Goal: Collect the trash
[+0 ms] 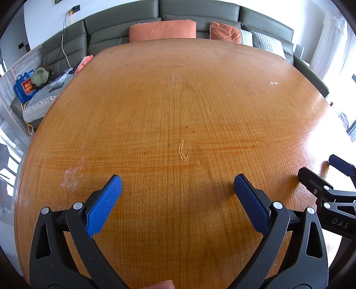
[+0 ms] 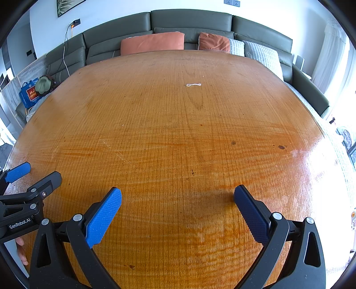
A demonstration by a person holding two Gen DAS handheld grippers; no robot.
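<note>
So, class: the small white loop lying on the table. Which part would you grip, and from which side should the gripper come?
Grip the white loop at its pinched middle, coming straight down from above. It lies flat on the table in a thin, stretched figure-eight, so there is no raised edge for a sideways grasp. Set the right gripper, now open, across its narrow width.

Worktop, two claws at near edge, sofa behind.
Left claw sits left of right claw, both over the near worktop. One loop lies just ahead of left claw; a twisted band lies far ahead of right claw. Cushions on sofa behind the far edge.
</note>
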